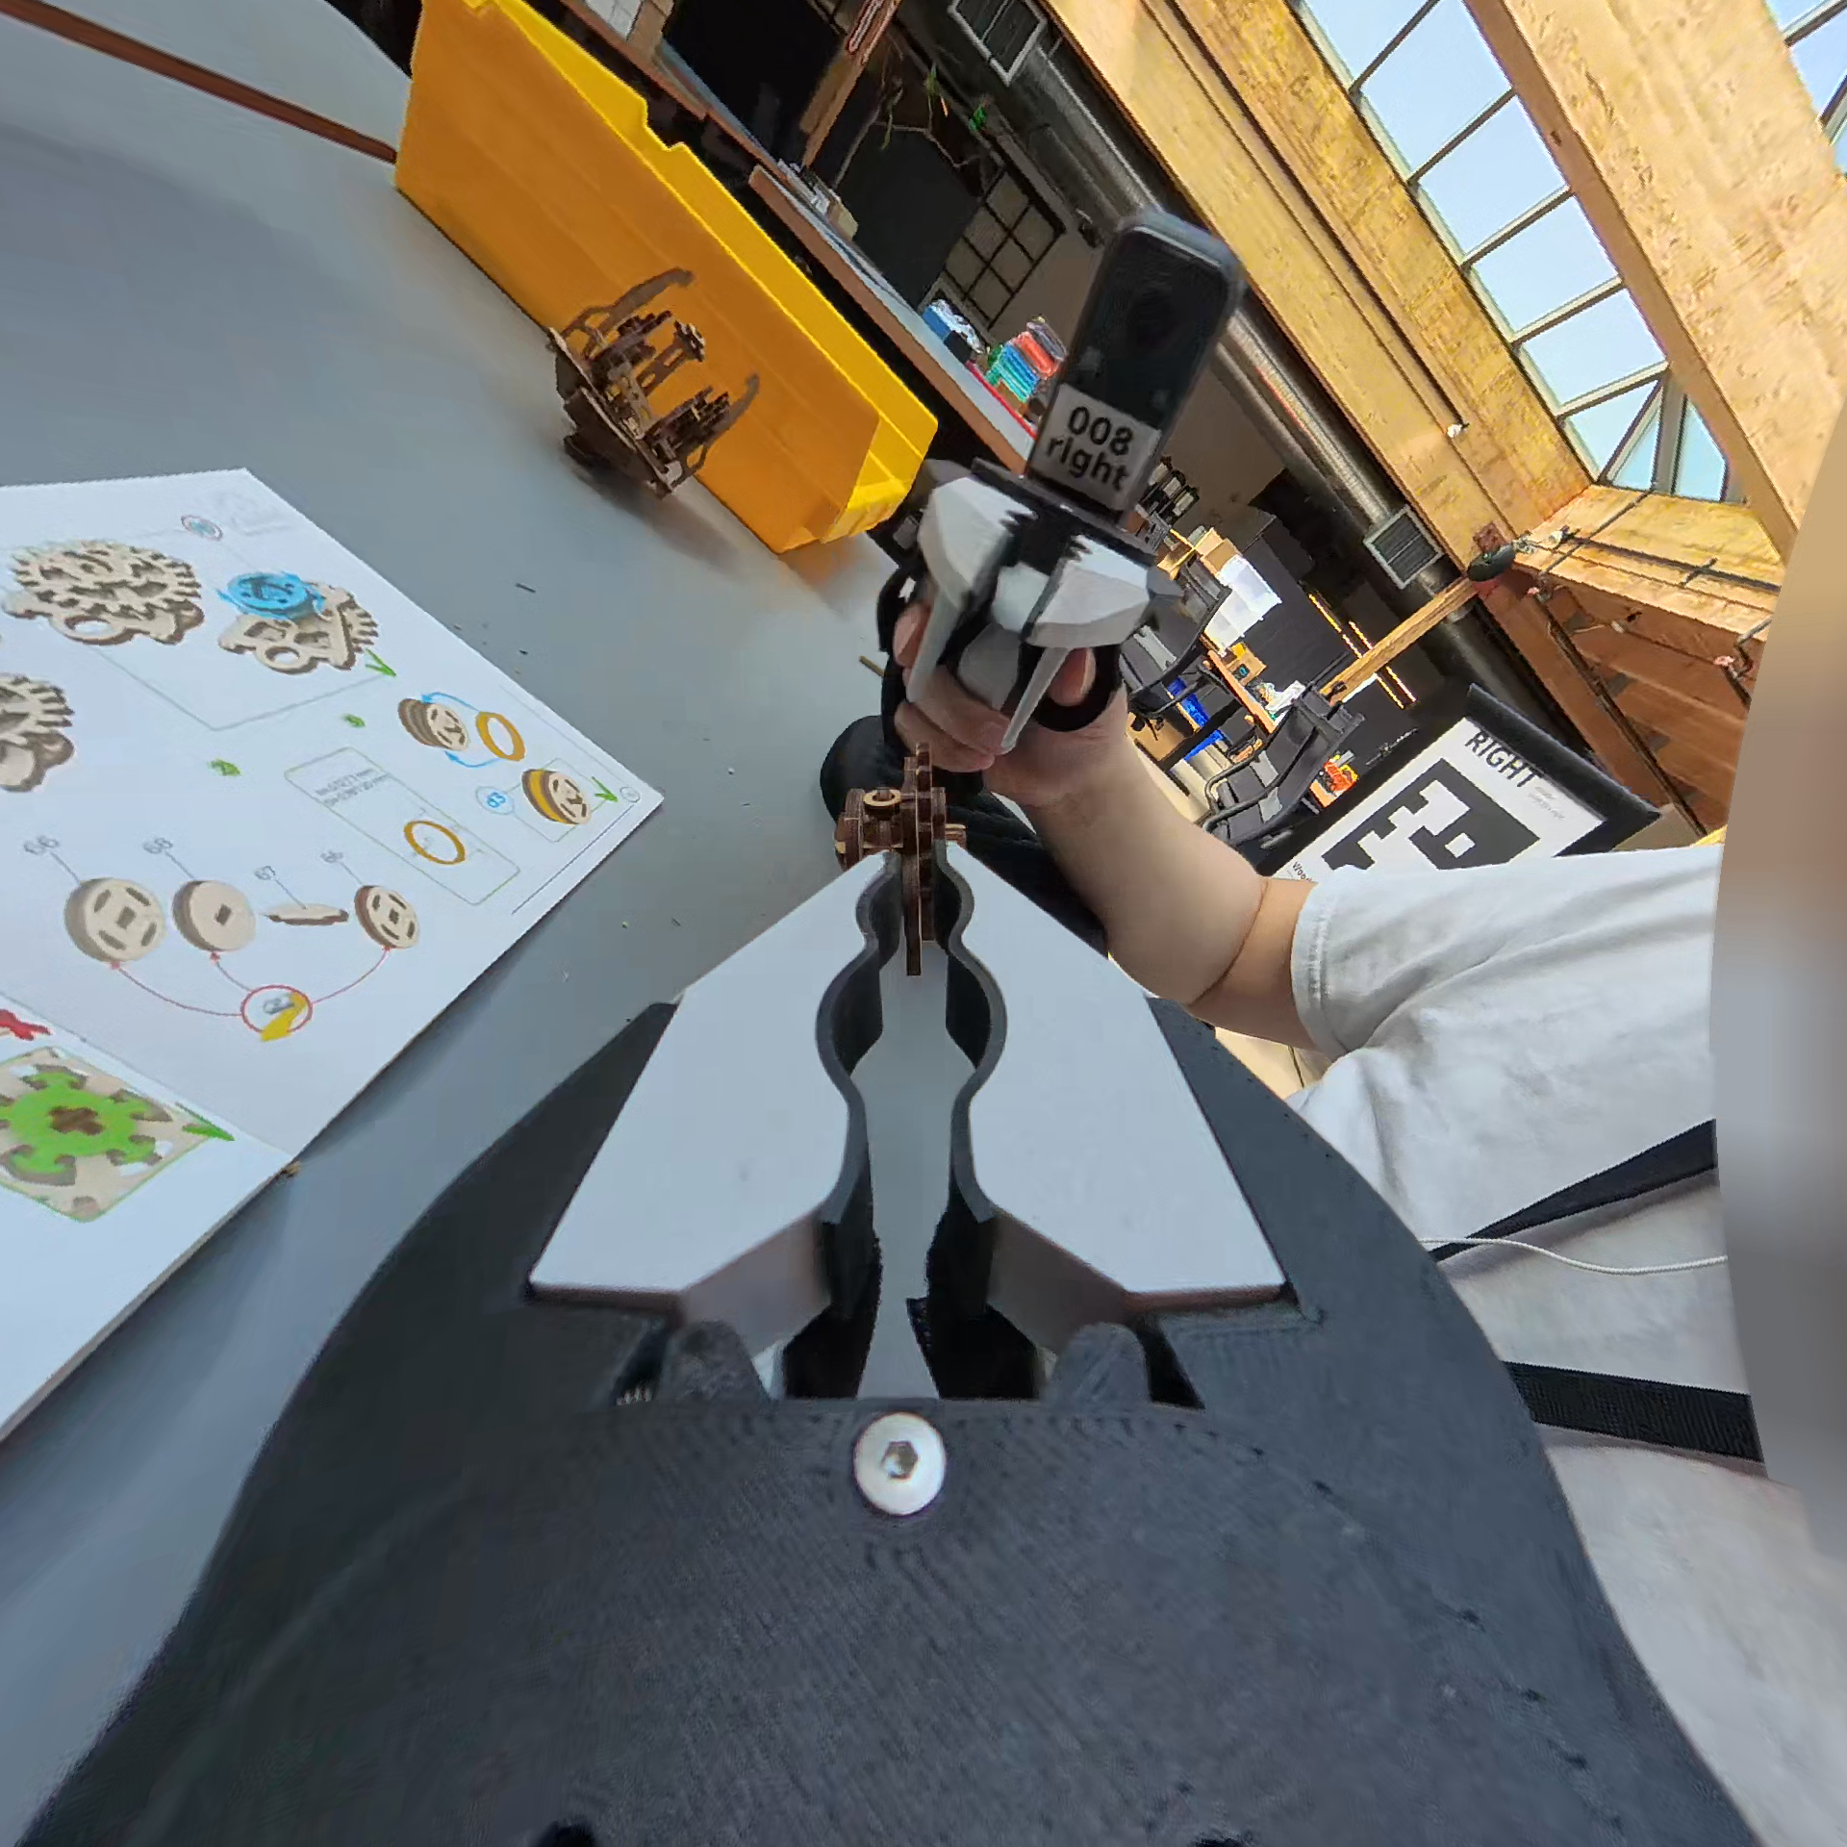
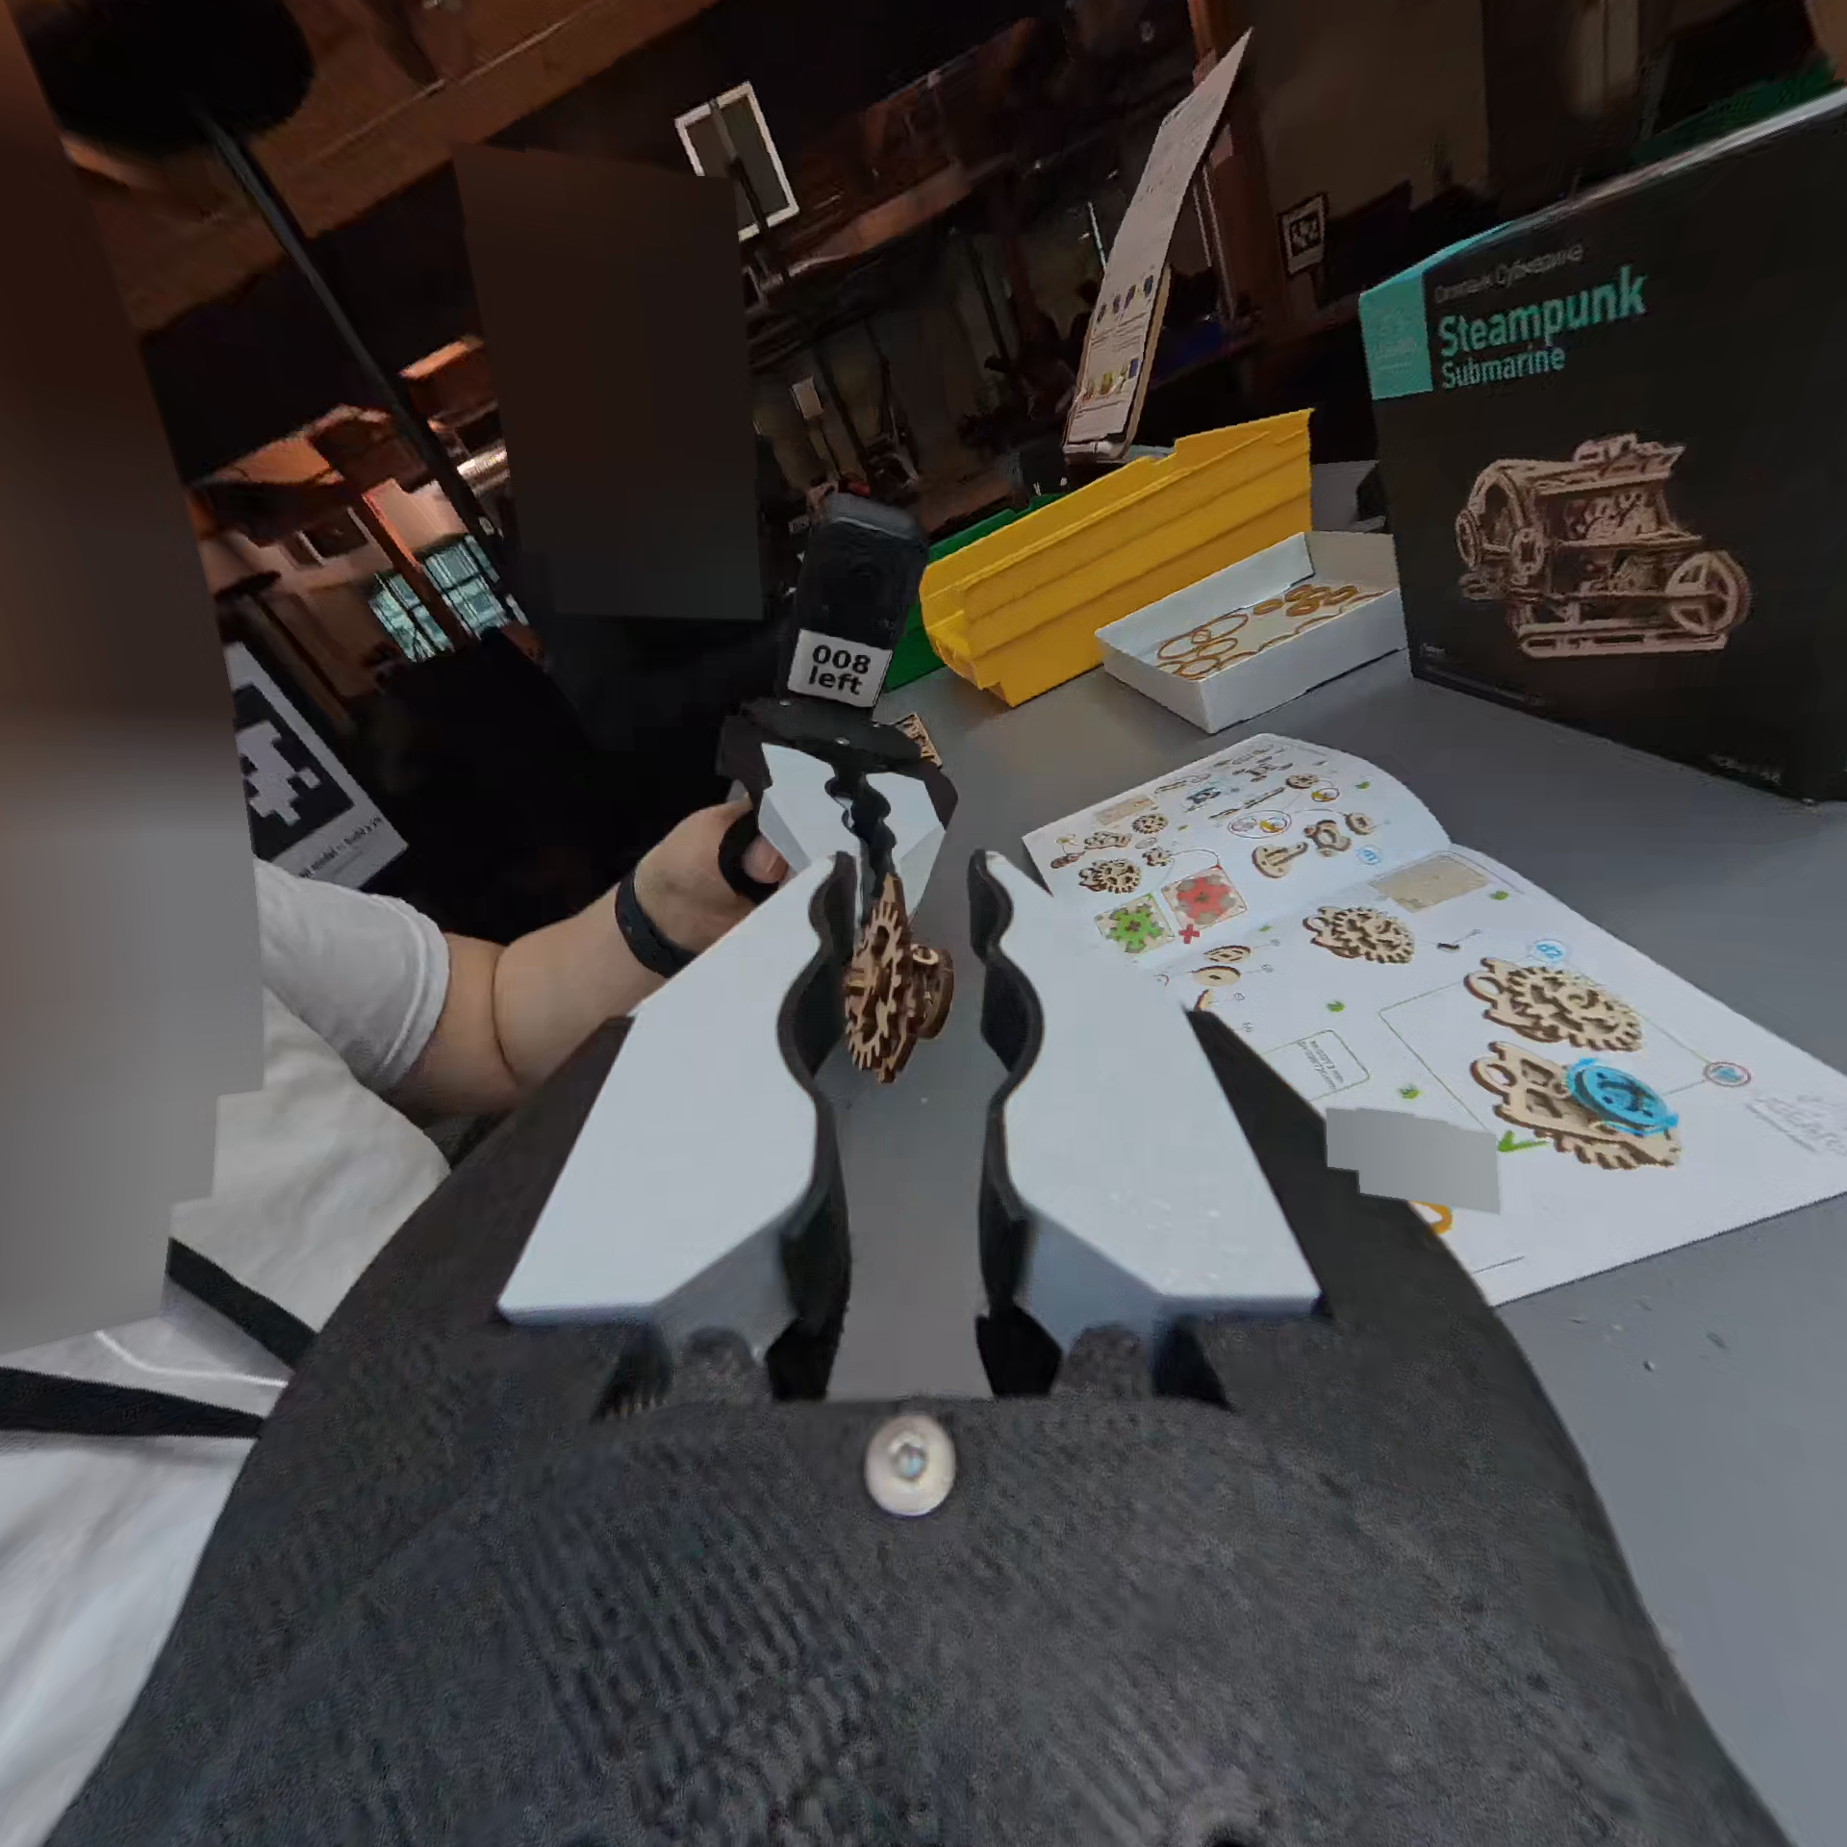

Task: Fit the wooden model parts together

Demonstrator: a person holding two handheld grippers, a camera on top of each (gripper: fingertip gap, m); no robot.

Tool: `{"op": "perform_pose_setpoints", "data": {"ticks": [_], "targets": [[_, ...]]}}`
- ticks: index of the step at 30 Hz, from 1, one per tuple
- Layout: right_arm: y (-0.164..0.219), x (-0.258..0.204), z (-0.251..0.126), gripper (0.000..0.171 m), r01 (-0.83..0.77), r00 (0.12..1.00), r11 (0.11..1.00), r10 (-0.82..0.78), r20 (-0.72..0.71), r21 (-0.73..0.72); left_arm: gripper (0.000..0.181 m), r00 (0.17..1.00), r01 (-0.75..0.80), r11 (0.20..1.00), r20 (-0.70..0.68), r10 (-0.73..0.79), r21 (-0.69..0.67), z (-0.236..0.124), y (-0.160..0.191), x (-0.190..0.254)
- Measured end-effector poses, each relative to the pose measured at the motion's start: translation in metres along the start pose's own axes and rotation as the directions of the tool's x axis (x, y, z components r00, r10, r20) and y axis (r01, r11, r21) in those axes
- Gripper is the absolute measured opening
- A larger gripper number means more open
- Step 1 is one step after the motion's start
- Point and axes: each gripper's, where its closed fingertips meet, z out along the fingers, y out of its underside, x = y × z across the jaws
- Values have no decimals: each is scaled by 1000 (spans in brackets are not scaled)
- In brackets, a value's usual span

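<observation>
Left gripper (image 2: 880,885) gripping gear assembly (image 2: 893,984), right gripper (image 2: 912,885) open

around the workbench

a yellow plastic bin (image 2: 1119,560) sits on the grey table (image 2: 1649,1399), a green bin (image 2: 959,545) just behind it. a dark kit box (image 2: 1619,480) stands upright at the far right. skylights (image 1: 1559,230) run overhead between timber beams.

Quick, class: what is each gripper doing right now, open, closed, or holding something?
Left gripper: closed on the wooden gear piece, held up off the table.
Right gripper: open, holding nothing; the gear piece hangs between its fingers, apparently untouched.
</observation>
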Motion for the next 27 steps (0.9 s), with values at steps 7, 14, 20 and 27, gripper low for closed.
{"op": "perform_pose_setpoints", "data": {"ticks": [7, 14, 20, 27], "targets": [[57, -10, 2, 10, 529, 833, 788, -553, 15, -315, 3, 983, 181, 983, -23, -182, -40, 4, 13, -15], [57, -10, 11, 22, 662, 700, 660, -714, -23, -354, 3, 981, 183, 982, -57, -186, -51, 6, 14, -10], [47, -9, 4, 34, 345, 932, 906, -361, -23, -247, 3, 991, 89, 993, -96, -96, -80, 7, 15, 4], [50, -17, 2, 30, -92, 984, 971, 122, 130, -220, 3, 994, 20, 991, -105, -35, -135, 8, 22, 11]]}}
